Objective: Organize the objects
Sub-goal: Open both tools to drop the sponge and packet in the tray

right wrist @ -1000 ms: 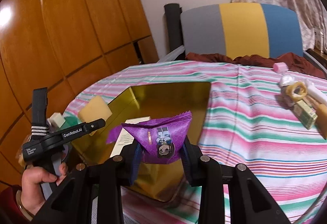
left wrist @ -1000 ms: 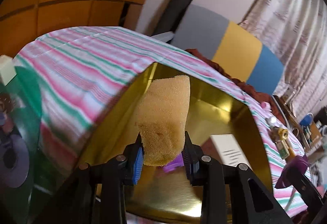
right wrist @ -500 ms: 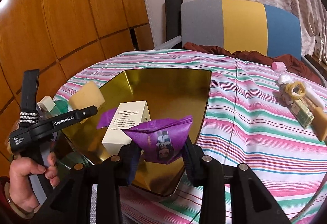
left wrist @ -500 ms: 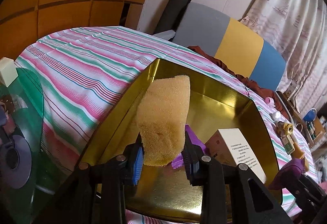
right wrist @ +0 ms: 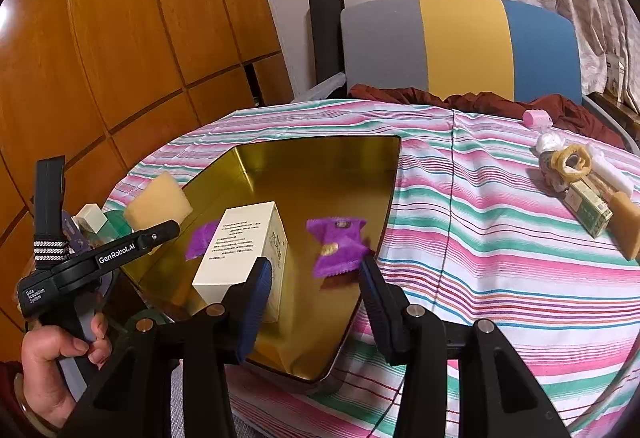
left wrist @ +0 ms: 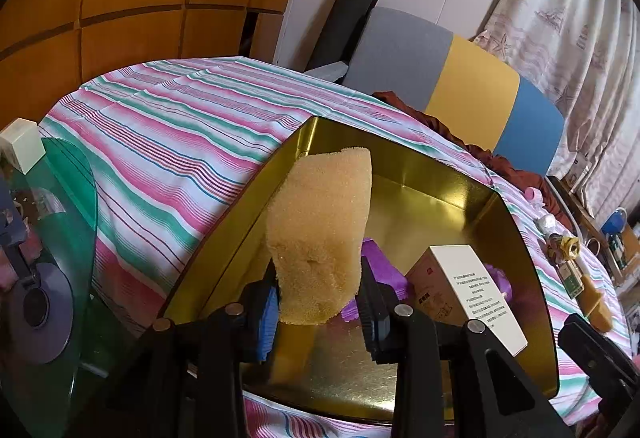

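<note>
A gold metal tray [left wrist: 496, 210] [right wrist: 320, 162] lies on the striped tablecloth. My left gripper [left wrist: 318, 304] is shut on a yellow sponge [left wrist: 320, 234] and holds it over the tray's near left part; the sponge also shows in the right wrist view [right wrist: 158, 204]. My right gripper [right wrist: 314, 288] is open and empty above the tray's near edge. A purple snack packet [right wrist: 336, 246] sits loose in the tray just beyond its fingers. A white box [right wrist: 244, 250] [left wrist: 476, 286] and another purple packet [right wrist: 202, 238] also lie in the tray.
Several small items, a yellow tape ring [right wrist: 574, 160], a green box [right wrist: 590, 208], a sponge piece [right wrist: 626, 222] and a pink roll [right wrist: 538, 117], lie at the table's right. A green glass side table [left wrist: 60, 238] stands left. A padded chair [right wrist: 460, 46] stands behind.
My right gripper opened and let go of the purple packet, which dropped into the tray. My left gripper kept its hold on the sponge over the tray.
</note>
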Motion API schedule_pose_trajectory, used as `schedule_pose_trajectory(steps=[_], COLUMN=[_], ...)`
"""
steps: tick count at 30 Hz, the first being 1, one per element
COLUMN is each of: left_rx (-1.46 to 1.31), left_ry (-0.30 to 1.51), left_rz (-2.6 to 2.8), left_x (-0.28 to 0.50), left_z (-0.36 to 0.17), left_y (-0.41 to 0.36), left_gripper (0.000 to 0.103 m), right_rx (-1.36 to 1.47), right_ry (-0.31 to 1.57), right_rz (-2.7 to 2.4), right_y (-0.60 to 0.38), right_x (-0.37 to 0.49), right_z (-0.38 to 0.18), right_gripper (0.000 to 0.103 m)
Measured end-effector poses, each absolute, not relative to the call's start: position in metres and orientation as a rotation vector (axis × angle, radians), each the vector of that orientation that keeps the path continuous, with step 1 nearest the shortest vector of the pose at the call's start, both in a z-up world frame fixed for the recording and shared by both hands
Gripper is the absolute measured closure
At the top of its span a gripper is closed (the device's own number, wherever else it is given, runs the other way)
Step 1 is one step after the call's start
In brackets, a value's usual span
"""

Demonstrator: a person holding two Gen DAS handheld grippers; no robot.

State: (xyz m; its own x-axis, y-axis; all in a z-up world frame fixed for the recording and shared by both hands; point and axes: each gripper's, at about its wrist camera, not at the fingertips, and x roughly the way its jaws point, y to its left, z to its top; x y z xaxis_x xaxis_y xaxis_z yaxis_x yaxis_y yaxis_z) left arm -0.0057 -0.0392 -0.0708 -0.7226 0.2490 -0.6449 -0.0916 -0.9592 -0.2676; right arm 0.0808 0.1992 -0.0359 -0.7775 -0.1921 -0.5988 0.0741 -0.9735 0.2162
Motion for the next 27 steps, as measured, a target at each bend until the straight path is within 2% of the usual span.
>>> schedule_pose_trajectory(steps=[3,8,10,13,17,27], left_rx=[-1.09,-1.077,-1.036,-0.98,-0.939,-0.963], left_ry=[-0.301,-0.324,-0.325,-0.355,-0.397,-0.453], left_rz=[2.765,2.8,2.824,2.86,2.875,2.815], left_x=[-0.006,-0.002,0.002,0.008,0.012,0.012], left_z=[-0.072,-0.069,-0.063,-0.055,-0.045,-0.034], left_y=[-0.039,-0.042,-0.043,-0.047,-0.049,-0.036], left_gripper=[0.066,0.033,0.026,0.004,0.0,0.0], right_rx=[0.98,0.987,0.988,0.986,0.979,0.946], right_ry=[-0.283,-0.298,-0.306,-0.311,-0.317,-0.331], right_rz=[-2.821,-2.817,-2.815,-2.816,-2.818,-2.883], right_y=[0.201,0.202,0.203,0.203,0.204,0.225], right_x=[0.081,0.081,0.081,0.081,0.082,0.082], right_z=[-0.036,-0.038,-0.038,-0.038,-0.036,-0.026], right_gripper=[0.057,0.057,0.057,0.057,0.057,0.057])
